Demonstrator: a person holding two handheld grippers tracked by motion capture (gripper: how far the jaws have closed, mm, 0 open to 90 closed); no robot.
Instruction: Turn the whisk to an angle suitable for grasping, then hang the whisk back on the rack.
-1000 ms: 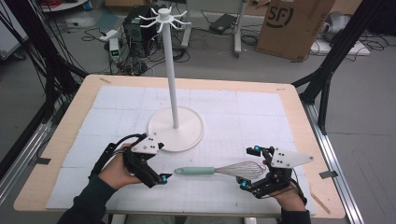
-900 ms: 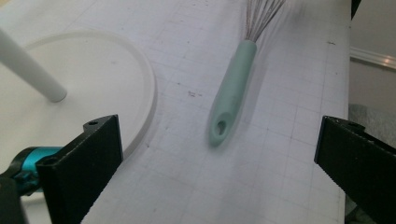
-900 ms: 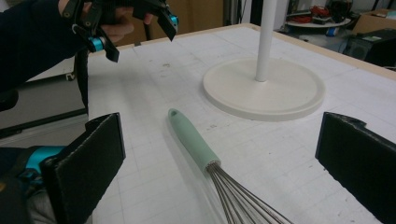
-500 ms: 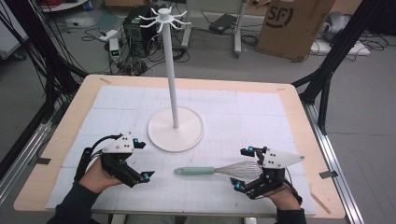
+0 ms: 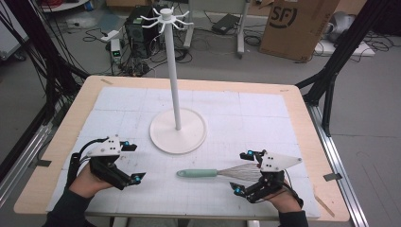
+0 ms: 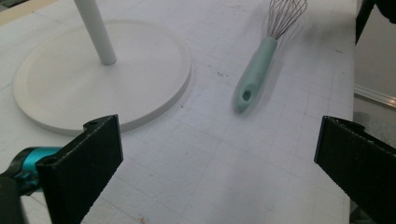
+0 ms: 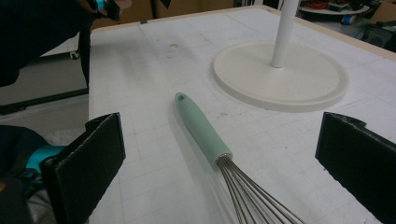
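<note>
**Whisk lies on the table, not yet picked up**

The whisk with mint-green handle and steel wires (image 5: 220, 172) lies flat on the white gridded mat (image 5: 265, 113), just in front of the white stand with round base and hooked top (image 5: 177, 124). The right gripper (image 5: 245, 172) hovers over the wire end with jaws wide apart and empty. The left gripper (image 5: 133, 162) is also spread wide, holding nothing, near the handle tip. Grasping and hanging seem both left to do.

Evenly and brightly lit from overhead, without glare. Soft, faint shadows under the whisk (image 6: 261, 60) and stand base (image 5: 178, 131) on the worktop (image 5: 265, 109). Slightly blurred at the near black claw jaws; mildly soft overall.
</note>
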